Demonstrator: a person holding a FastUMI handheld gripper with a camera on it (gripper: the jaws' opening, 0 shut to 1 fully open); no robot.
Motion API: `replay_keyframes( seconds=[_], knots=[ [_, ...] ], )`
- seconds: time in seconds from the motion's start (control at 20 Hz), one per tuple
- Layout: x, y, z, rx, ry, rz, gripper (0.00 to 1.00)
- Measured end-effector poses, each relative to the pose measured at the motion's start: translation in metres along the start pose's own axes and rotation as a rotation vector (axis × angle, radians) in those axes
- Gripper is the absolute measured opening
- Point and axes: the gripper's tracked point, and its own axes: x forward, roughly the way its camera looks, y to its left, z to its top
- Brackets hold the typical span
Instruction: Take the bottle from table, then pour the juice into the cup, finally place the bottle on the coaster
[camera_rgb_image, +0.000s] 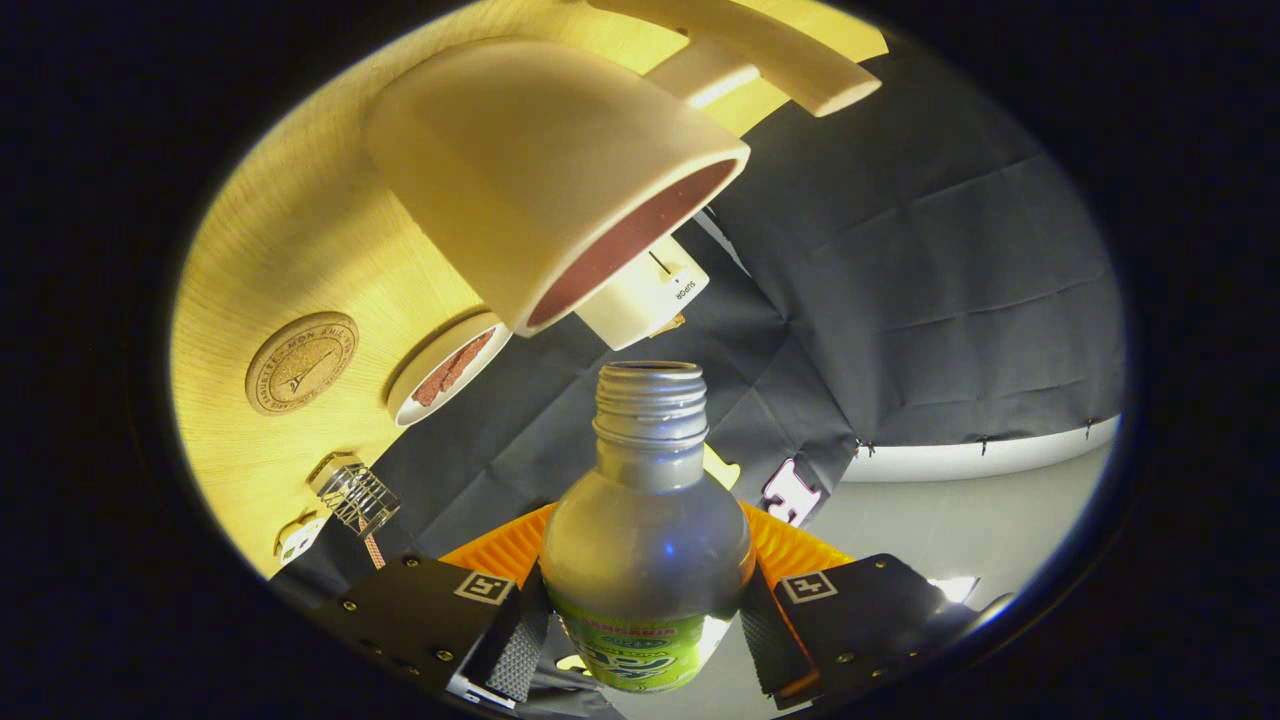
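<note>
Gripper view: your gripper (645, 625) is clamped on the bottle (648, 545), one finger pressing each side of its lower body, label down between them. Bottle is uncapped, threaded neck pointing ahead toward the cup (545, 165). View is rolled hard, so the wood surface (300, 230) runs up one side. Cup stands on that surface just beyond the bottle mouth, its open rim facing the bottle, reddish inside; mouth and rim near but apart. Round cork coaster (301, 362) lies flat on the surface, well to the side of the cup. Small dish (447, 367) with reddish contents sits between coaster and cup. White box (645, 293) behind the cup. Small wire basket (355, 492) near the surface edge
</note>
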Motion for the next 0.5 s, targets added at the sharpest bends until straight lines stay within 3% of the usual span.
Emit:
replay_keyframes(
  seconds=[0.5],
  knots=[
    [0.001,-0.002,0.0001,-0.009,0.008,-0.001,0.81]
  ],
)
